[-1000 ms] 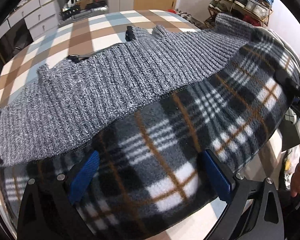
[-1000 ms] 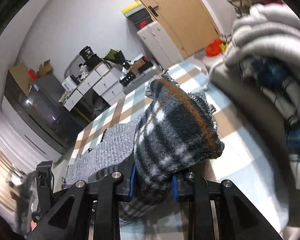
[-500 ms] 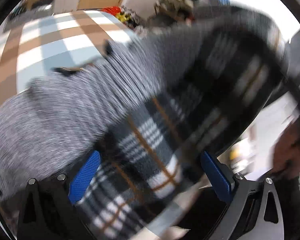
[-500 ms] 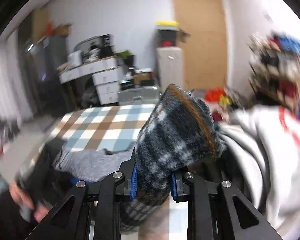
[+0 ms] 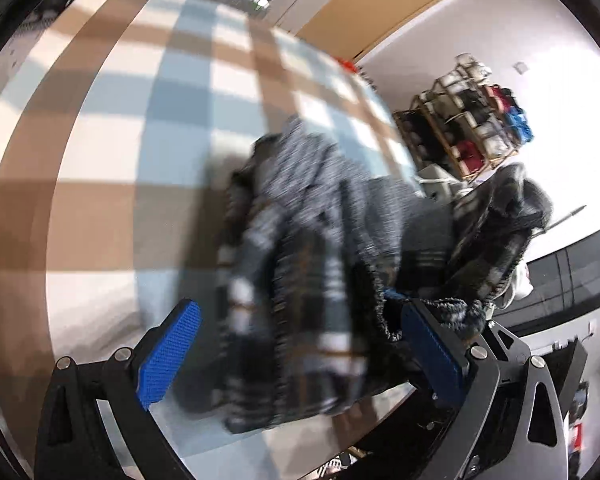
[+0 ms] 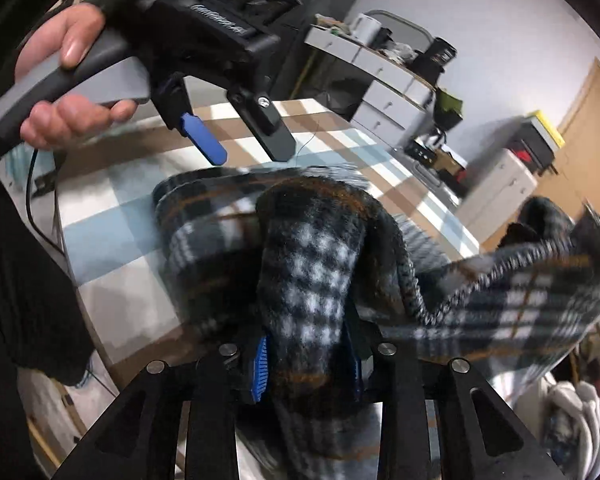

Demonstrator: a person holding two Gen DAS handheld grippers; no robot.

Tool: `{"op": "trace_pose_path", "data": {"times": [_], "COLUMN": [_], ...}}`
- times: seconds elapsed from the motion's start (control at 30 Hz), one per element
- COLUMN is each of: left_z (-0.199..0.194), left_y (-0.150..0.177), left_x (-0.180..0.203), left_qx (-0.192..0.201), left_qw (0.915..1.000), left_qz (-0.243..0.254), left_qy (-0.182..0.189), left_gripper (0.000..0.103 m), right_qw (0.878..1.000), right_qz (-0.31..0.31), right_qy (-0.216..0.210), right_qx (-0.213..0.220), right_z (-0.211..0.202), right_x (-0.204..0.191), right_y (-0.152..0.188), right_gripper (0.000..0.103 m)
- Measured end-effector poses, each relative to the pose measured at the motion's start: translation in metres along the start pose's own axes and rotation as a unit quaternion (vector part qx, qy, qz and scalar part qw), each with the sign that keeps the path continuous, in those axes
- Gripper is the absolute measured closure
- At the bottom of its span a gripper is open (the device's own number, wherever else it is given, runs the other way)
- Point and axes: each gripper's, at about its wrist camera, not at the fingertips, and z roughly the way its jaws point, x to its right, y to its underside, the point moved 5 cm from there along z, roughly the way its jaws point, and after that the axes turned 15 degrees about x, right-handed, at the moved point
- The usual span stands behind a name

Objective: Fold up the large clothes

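Observation:
The garment is a black, white and orange plaid fleece (image 6: 312, 280) with a grey knit side (image 5: 300, 172). It lies bunched and motion-blurred on the checked table (image 5: 100, 140). My right gripper (image 6: 306, 364) holds a thick fold of it between its blue pads, and its jaws are opening. My left gripper (image 5: 300, 354) stands wide open; cloth lies between its fingers but the pads do not press it. From the right wrist, the left gripper (image 6: 250, 154) hangs above the garment in a person's hand (image 6: 60, 80), with nothing between its fingers.
A shoe rack (image 5: 472, 128) stands past the table's far right corner. White drawer units (image 6: 384, 92) and a wooden door (image 6: 588, 128) line the wall. A pile of white clothes (image 6: 572, 412) sits at the lower right. A dark sleeve (image 6: 20, 300) fills the left.
The garment, earlier spread flat, is now gathered in a heap. Both grippers have swung sideways and rolled. The left gripper and its hand now show in the right wrist view.

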Motion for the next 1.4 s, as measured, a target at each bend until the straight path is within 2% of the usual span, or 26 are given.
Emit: {"op": "trace_pose_path", "data": {"times": [0.07, 0.17, 0.3, 0.4, 0.53, 0.6, 0.67, 0.77, 0.83, 0.9, 0.93, 1.0, 1.07, 1.13, 1.2, 1.3, 1.33, 1.4], "left_z": [-0.002, -0.010, 0.007, 0.014, 0.008, 0.010, 0.010, 0.011, 0.011, 0.011, 0.012, 0.012, 0.012, 0.013, 0.012, 0.008, 0.010, 0.011], "left_y": [-0.001, 0.000, 0.003, 0.011, 0.010, 0.013, 0.015, 0.019, 0.020, 0.020, 0.019, 0.020, 0.022, 0.022, 0.021, 0.022, 0.024, 0.024], "left_x": [0.003, 0.013, 0.015, 0.000, 0.001, 0.005, 0.009, 0.017, 0.017, 0.018, 0.019, 0.020, 0.021, 0.021, 0.019, 0.015, 0.016, 0.018], "left_qx": [-0.001, -0.008, -0.030, -0.060, -0.063, -0.074, -0.076, -0.078, -0.079, -0.079, -0.080, -0.080, -0.080, -0.079, -0.078, -0.075, -0.074, -0.072], "left_qw": [1.0000, 0.9999, 0.9994, 0.9982, 0.9977, 0.9961, 0.9965, 0.9962, 0.9958, 0.9954, 0.9951, 0.9938, 0.9926, 0.9921, 0.9923, 0.9934, 0.9934, 0.9923], "left_qz": [0.001, 0.001, 0.017, 0.003, -0.013, -0.025, -0.010, 0.037, 0.047, 0.052, 0.056, 0.071, 0.084, 0.090, 0.088, 0.074, 0.074, 0.086], "left_qy": [-0.008, 0.006, -0.005, -0.007, 0.022, 0.041, 0.033, 0.010, 0.002, -0.012, -0.016, -0.027, -0.035, -0.039, -0.040, -0.047, -0.048, -0.053], "left_gripper": [0.005, 0.005, 0.005, 0.005, 0.004, 0.004, 0.005, 0.005, 0.005, 0.005, 0.005, 0.005, 0.005, 0.005, 0.005, 0.005, 0.005, 0.004], "right_qw": [1.000, 0.999, 0.990, 0.983, 0.954, 0.941, 0.923, 0.890, 0.865, 0.839, 0.829, 0.790, 0.771, 0.743, 0.730, 0.726, 0.728, 0.745], "right_qz": [0.010, 0.036, 0.109, 0.140, 0.264, 0.315, 0.365, 0.435, 0.474, 0.510, 0.526, 0.582, 0.611, 0.649, 0.665, 0.671, 0.669, 0.647], "right_qy": [-0.010, -0.021, -0.083, -0.112, -0.124, -0.103, -0.081, -0.038, 0.005, 0.070, 0.087, 0.134, 0.150, 0.154, 0.153, 0.150, 0.151, 0.163], "right_qx": [0.001, 0.006, 0.029, 0.042, 0.065, 0.073, 0.086, 0.130, 0.162, 0.176, 0.171, 0.138, 0.096, 0.060, 0.033, -0.005, -0.011, -0.014], "right_z": [-0.002, -0.007, -0.026, -0.035, -0.039, -0.041, -0.046, -0.075, -0.106, -0.142, -0.153, -0.176, -0.188, -0.197, -0.201, -0.205, -0.211, -0.218], "right_x": [-0.003, 0.007, 0.026, 0.035, 0.076, 0.096, 0.116, 0.153, 0.181, 0.204, 0.209, 0.214, 0.203, 0.189, 0.180, 0.171, 0.173, 0.177], "right_y": [0.006, 0.010, 0.008, 0.007, 0.008, 0.011, 0.017, 0.029, 0.044, 0.072, 0.086, 0.131, 0.164, 0.195, 0.207, 0.208, 0.215, 0.206], "right_gripper": [0.070, 0.070, 0.070, 0.071, 0.076, 0.079, 0.082, 0.083, 0.083, 0.083, 0.083, 0.083, 0.083, 0.083, 0.081, 0.075, 0.071, 0.062]}}
